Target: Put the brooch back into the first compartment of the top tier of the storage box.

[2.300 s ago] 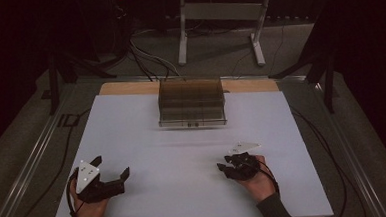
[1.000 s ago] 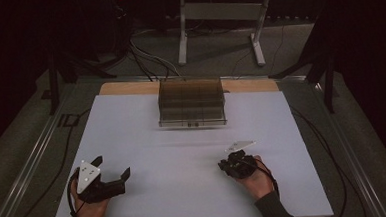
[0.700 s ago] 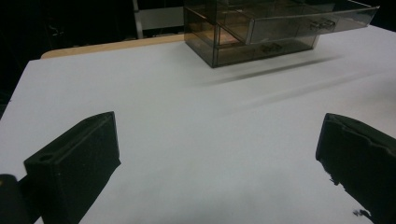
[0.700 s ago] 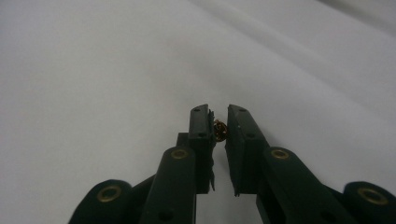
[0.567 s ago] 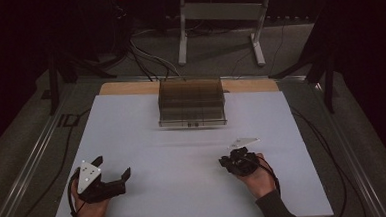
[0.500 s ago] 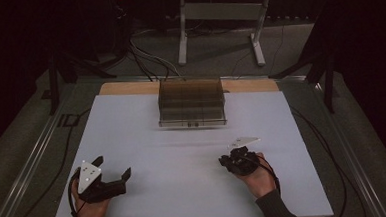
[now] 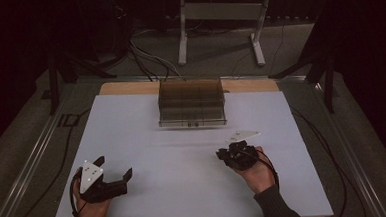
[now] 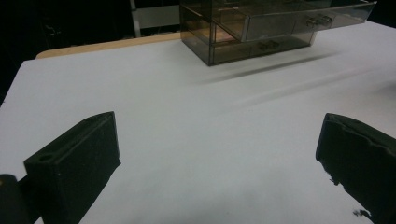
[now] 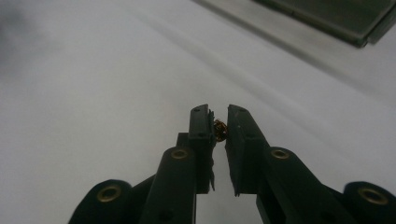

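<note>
Pinching tiny brown-gold item [image 9: 220, 130] btwn nearly closed pads, right tongs [image 9: 218, 122] hover over white desk [image 7: 185, 189], short of smoky clear drawer box [image 7: 192, 102] at far edge. Likely raised for carrying twd drawers. Left tongs [image 7: 115, 168] spread wide, nothing btwn pads, resting near desk's front-left, prob. on standby. Item too small, half hidden by pads; can't identify. Drawer contents unclear thru tinted walls.

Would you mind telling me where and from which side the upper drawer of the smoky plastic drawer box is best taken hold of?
Probably by the small knob on the front of the upper drawer, coming level from the person's side of the table. That drawer already stands slightly out of the drawer box, and its smooth, flat face offers no other hold. The left gripper is open; the right gripper already pinches a small brownish item.
</note>
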### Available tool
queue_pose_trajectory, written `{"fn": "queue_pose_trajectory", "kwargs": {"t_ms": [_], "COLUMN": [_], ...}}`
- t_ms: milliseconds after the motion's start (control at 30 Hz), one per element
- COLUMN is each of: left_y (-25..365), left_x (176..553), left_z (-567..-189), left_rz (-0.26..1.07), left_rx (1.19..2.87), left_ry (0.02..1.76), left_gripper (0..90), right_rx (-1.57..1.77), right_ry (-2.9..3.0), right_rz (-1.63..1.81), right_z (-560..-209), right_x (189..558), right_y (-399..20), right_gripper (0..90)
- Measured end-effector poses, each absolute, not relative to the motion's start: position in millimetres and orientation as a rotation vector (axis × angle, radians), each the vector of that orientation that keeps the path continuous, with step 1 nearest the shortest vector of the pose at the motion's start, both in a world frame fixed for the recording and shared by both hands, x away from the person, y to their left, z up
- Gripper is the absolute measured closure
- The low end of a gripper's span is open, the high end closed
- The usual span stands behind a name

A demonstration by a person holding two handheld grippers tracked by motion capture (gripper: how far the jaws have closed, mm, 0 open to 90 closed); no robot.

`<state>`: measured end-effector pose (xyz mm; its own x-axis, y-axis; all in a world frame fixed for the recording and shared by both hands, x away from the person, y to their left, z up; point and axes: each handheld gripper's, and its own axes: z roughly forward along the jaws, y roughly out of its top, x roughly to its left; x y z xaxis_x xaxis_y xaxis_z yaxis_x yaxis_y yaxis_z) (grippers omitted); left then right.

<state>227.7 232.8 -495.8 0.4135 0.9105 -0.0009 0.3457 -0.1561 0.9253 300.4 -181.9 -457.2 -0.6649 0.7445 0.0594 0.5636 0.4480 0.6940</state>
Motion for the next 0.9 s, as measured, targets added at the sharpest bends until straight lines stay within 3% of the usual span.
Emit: {"fn": "queue_pose_trajectory", "kwargs": {"t_ms": [900], "left_y": [231.3], "left_x": [229.0], "left_z": [-497.0], "left_rz": [0.739], "left_rx": [1.735], "left_ry": [1.088], "left_gripper": [0.3], "right_rx": [1.084], "right_ry": [2.405], "right_rz": [1.127], "right_z": [-425.6], "right_x": [315.2], "right_y": [-161.4], "right_gripper": [81.6]}}
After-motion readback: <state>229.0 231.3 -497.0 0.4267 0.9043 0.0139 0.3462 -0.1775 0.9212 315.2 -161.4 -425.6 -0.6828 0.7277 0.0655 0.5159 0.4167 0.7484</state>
